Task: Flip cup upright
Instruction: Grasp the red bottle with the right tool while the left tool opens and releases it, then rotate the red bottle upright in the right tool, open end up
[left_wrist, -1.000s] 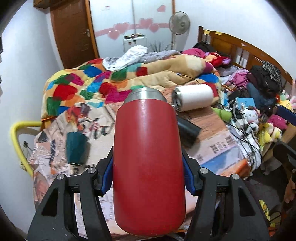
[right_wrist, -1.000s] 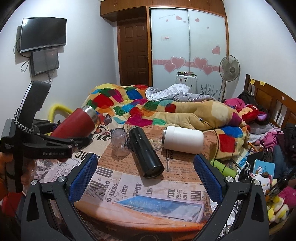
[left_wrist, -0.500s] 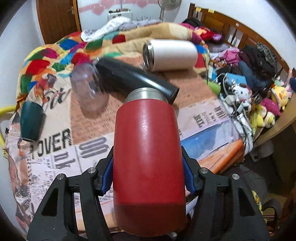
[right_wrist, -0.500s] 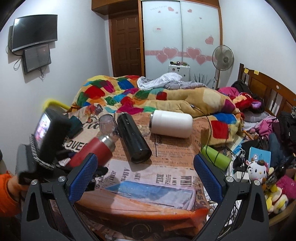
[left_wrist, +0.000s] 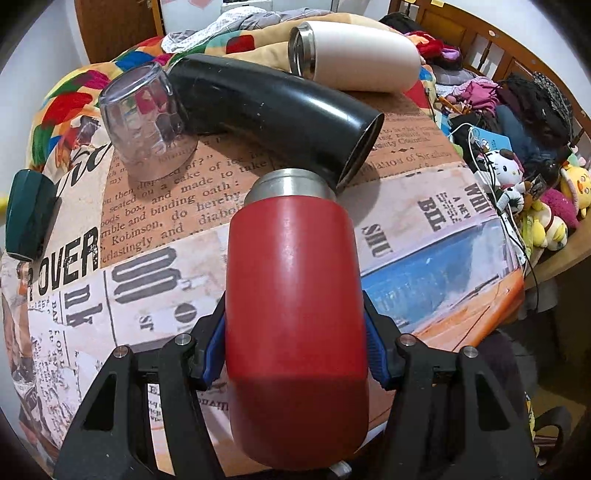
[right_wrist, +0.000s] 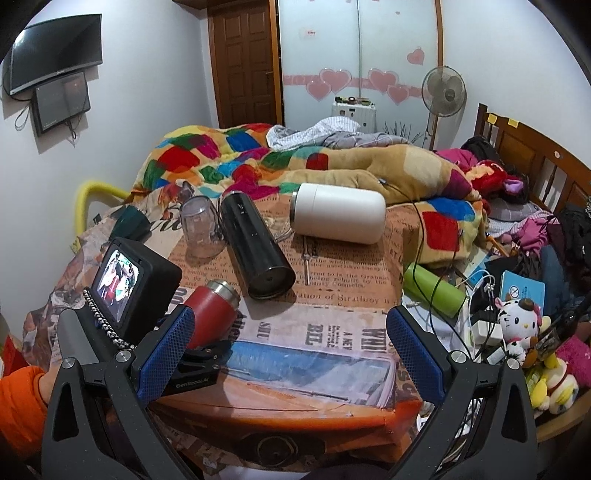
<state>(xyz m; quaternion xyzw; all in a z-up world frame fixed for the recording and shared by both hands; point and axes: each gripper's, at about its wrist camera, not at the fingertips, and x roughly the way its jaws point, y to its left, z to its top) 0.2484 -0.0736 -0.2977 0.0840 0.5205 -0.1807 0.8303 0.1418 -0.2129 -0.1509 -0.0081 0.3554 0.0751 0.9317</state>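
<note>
Closest to the left wrist camera, the left gripper (left_wrist: 295, 354) clamps a red cup (left_wrist: 295, 317) by its lower body, one blue pad (left_wrist: 213, 350) pressed against each side. The red cup tilts forward over the near part of the table (left_wrist: 443, 273), and its steel rim (left_wrist: 291, 184) points away toward the middle of the table. Whether the rim touches the tabletop cannot be told. The table is covered with a cloth printed like old newspaper.

Just beyond the rim lies a black flask (left_wrist: 273, 107) on its side, its open end close to the red cup. Left of the flask, a clear glass (left_wrist: 142, 118) stands upside down, touching the flask. At the far left edge sits a dark green cup (left_wrist: 27, 214). Farther back, a white tumbler (left_wrist: 354, 55) lies on its side with its steel mouth facing left.

From the right wrist view, the right gripper (right_wrist: 290, 354) hovers at the near edge of the table with its blue pads spread wide, holding nothing. Beyond the table lies a bed with a patchwork blanket (right_wrist: 229, 158).
</note>
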